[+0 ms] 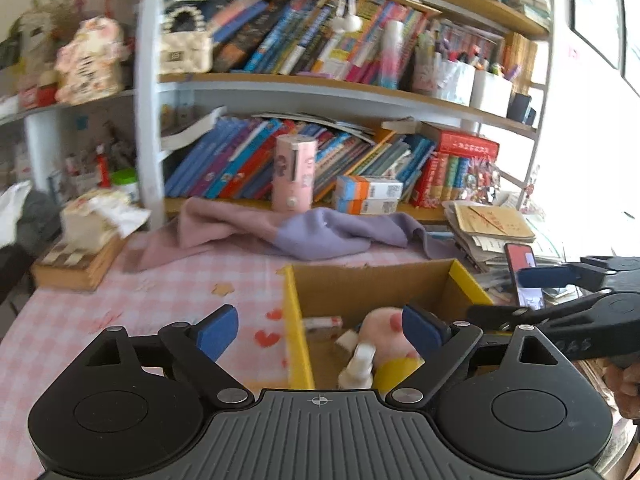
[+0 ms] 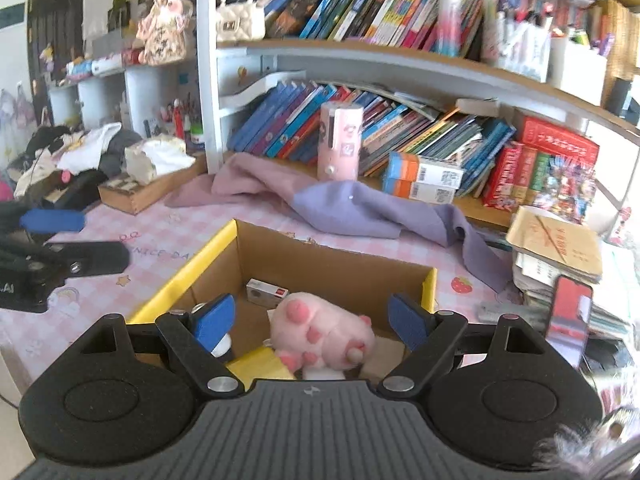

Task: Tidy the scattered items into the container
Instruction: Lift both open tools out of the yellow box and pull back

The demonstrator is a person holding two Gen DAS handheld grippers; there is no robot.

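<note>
A cardboard box with yellow-edged walls stands on the pink checked table. Inside lie a pink plush paw, a small white-and-red box and a white bottle, of which only a white part shows in the right wrist view. My left gripper is open and empty above the box's left wall. My right gripper is open and empty above the box, over the plush paw. Each gripper shows in the other's view, the right one and the left one.
A pink and purple cloth lies behind the box. A stack of papers and a phone sit at the right. A brown box with a tissue pack sits at the left. Bookshelves rise behind.
</note>
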